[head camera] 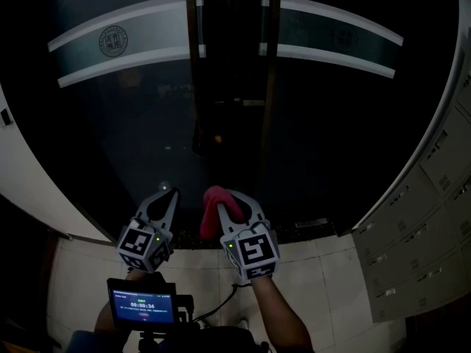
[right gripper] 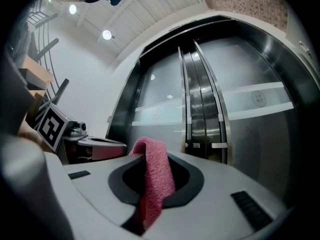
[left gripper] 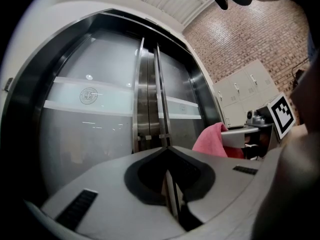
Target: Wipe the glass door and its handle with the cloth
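Glass door [head camera: 132, 123] ahead, handle [right gripper: 184, 99] at its centre seam. Right gripper [head camera: 234, 201] jaws clamped on pink cloth [head camera: 213, 210], short of the glass. Left gripper [head camera: 165, 197] jaws closed, empty. Approach step, I'd say. Next: press cloth flat on pane.

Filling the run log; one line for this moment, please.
right gripper shut on pink terry cloth | left gripper shut, empty | glass double door ahead, apart from cloth
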